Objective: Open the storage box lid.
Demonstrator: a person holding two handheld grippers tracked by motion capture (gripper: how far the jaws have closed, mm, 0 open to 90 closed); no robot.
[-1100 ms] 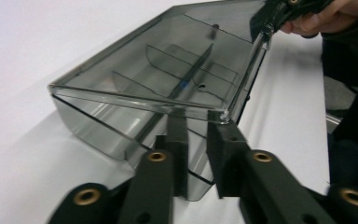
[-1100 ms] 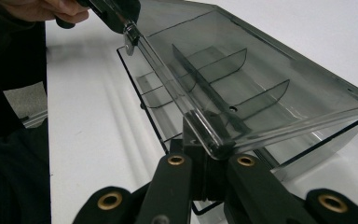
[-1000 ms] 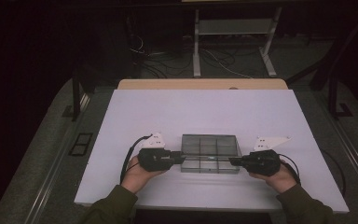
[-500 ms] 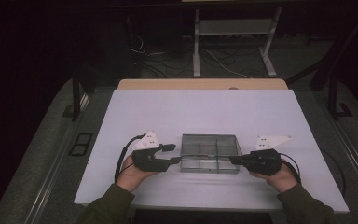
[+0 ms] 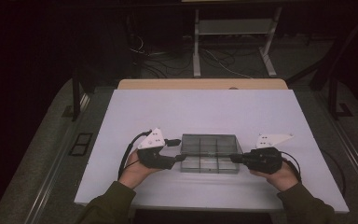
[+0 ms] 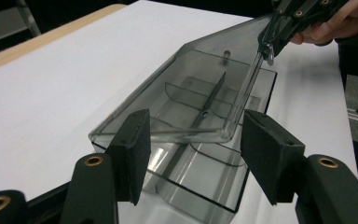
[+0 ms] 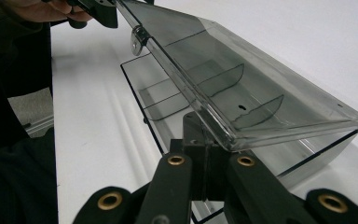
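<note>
This looks like a lab or test room set up for recording, not a home. The landmark is a white work table (image 5: 205, 112) standing alone under bright light while everything around it falls into darkness. Just behind the table's far edge a strip of bare wooden board (image 5: 200, 84) shows. Beyond that, a white metal stand (image 5: 233, 42) rises from the floor, with loose cables (image 5: 168, 58) tangled at its foot. Grey carpet (image 5: 42, 154) lies to the left of the table, with a floor socket plate (image 5: 80, 143) set into it, and dark metal frame legs (image 5: 77, 93) stand at the table's corners.
</note>
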